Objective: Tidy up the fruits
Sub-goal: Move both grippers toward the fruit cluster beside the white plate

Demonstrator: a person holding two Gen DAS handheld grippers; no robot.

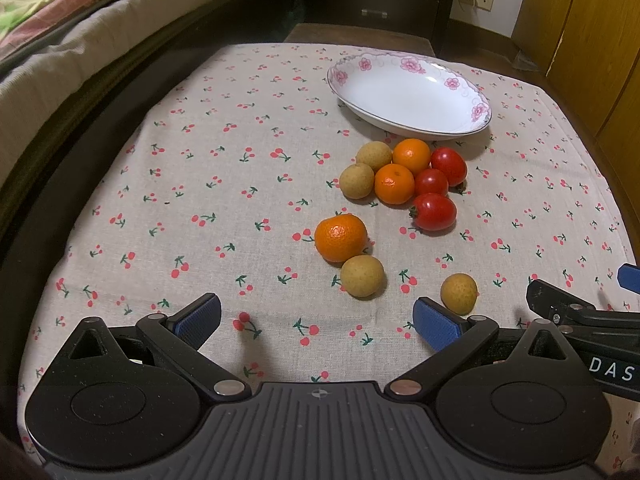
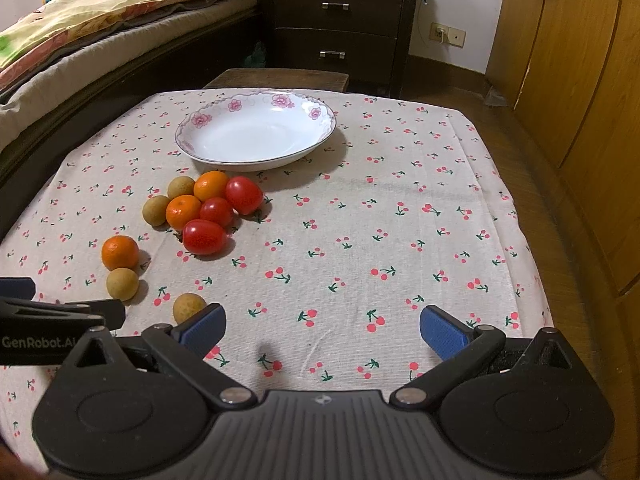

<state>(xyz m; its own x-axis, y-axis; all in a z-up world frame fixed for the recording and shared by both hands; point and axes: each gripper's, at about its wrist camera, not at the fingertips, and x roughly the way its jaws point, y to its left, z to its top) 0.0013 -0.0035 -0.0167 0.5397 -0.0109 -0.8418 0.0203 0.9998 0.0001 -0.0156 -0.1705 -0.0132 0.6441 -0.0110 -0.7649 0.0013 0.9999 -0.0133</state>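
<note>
The left gripper [image 1: 316,320] and right gripper [image 2: 322,330] hover with jaws spread and empty at frame bottom, fruits [image 1: 400,176] clustered mid-frame below the bare plate [image 1: 408,92], where a nudge could likely roll them

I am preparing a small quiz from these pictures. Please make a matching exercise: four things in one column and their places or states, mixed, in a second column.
Things
1. plate
2. lone orange
3. nearest longan
4. left gripper

Places or states
A. open, holding nothing
B. touching one longan, apart from the cluster
C. beyond the fruit cluster, nothing in it
D. alone, close by a blue finger pad

Pairs: 1-C, 2-B, 3-D, 4-A
</note>
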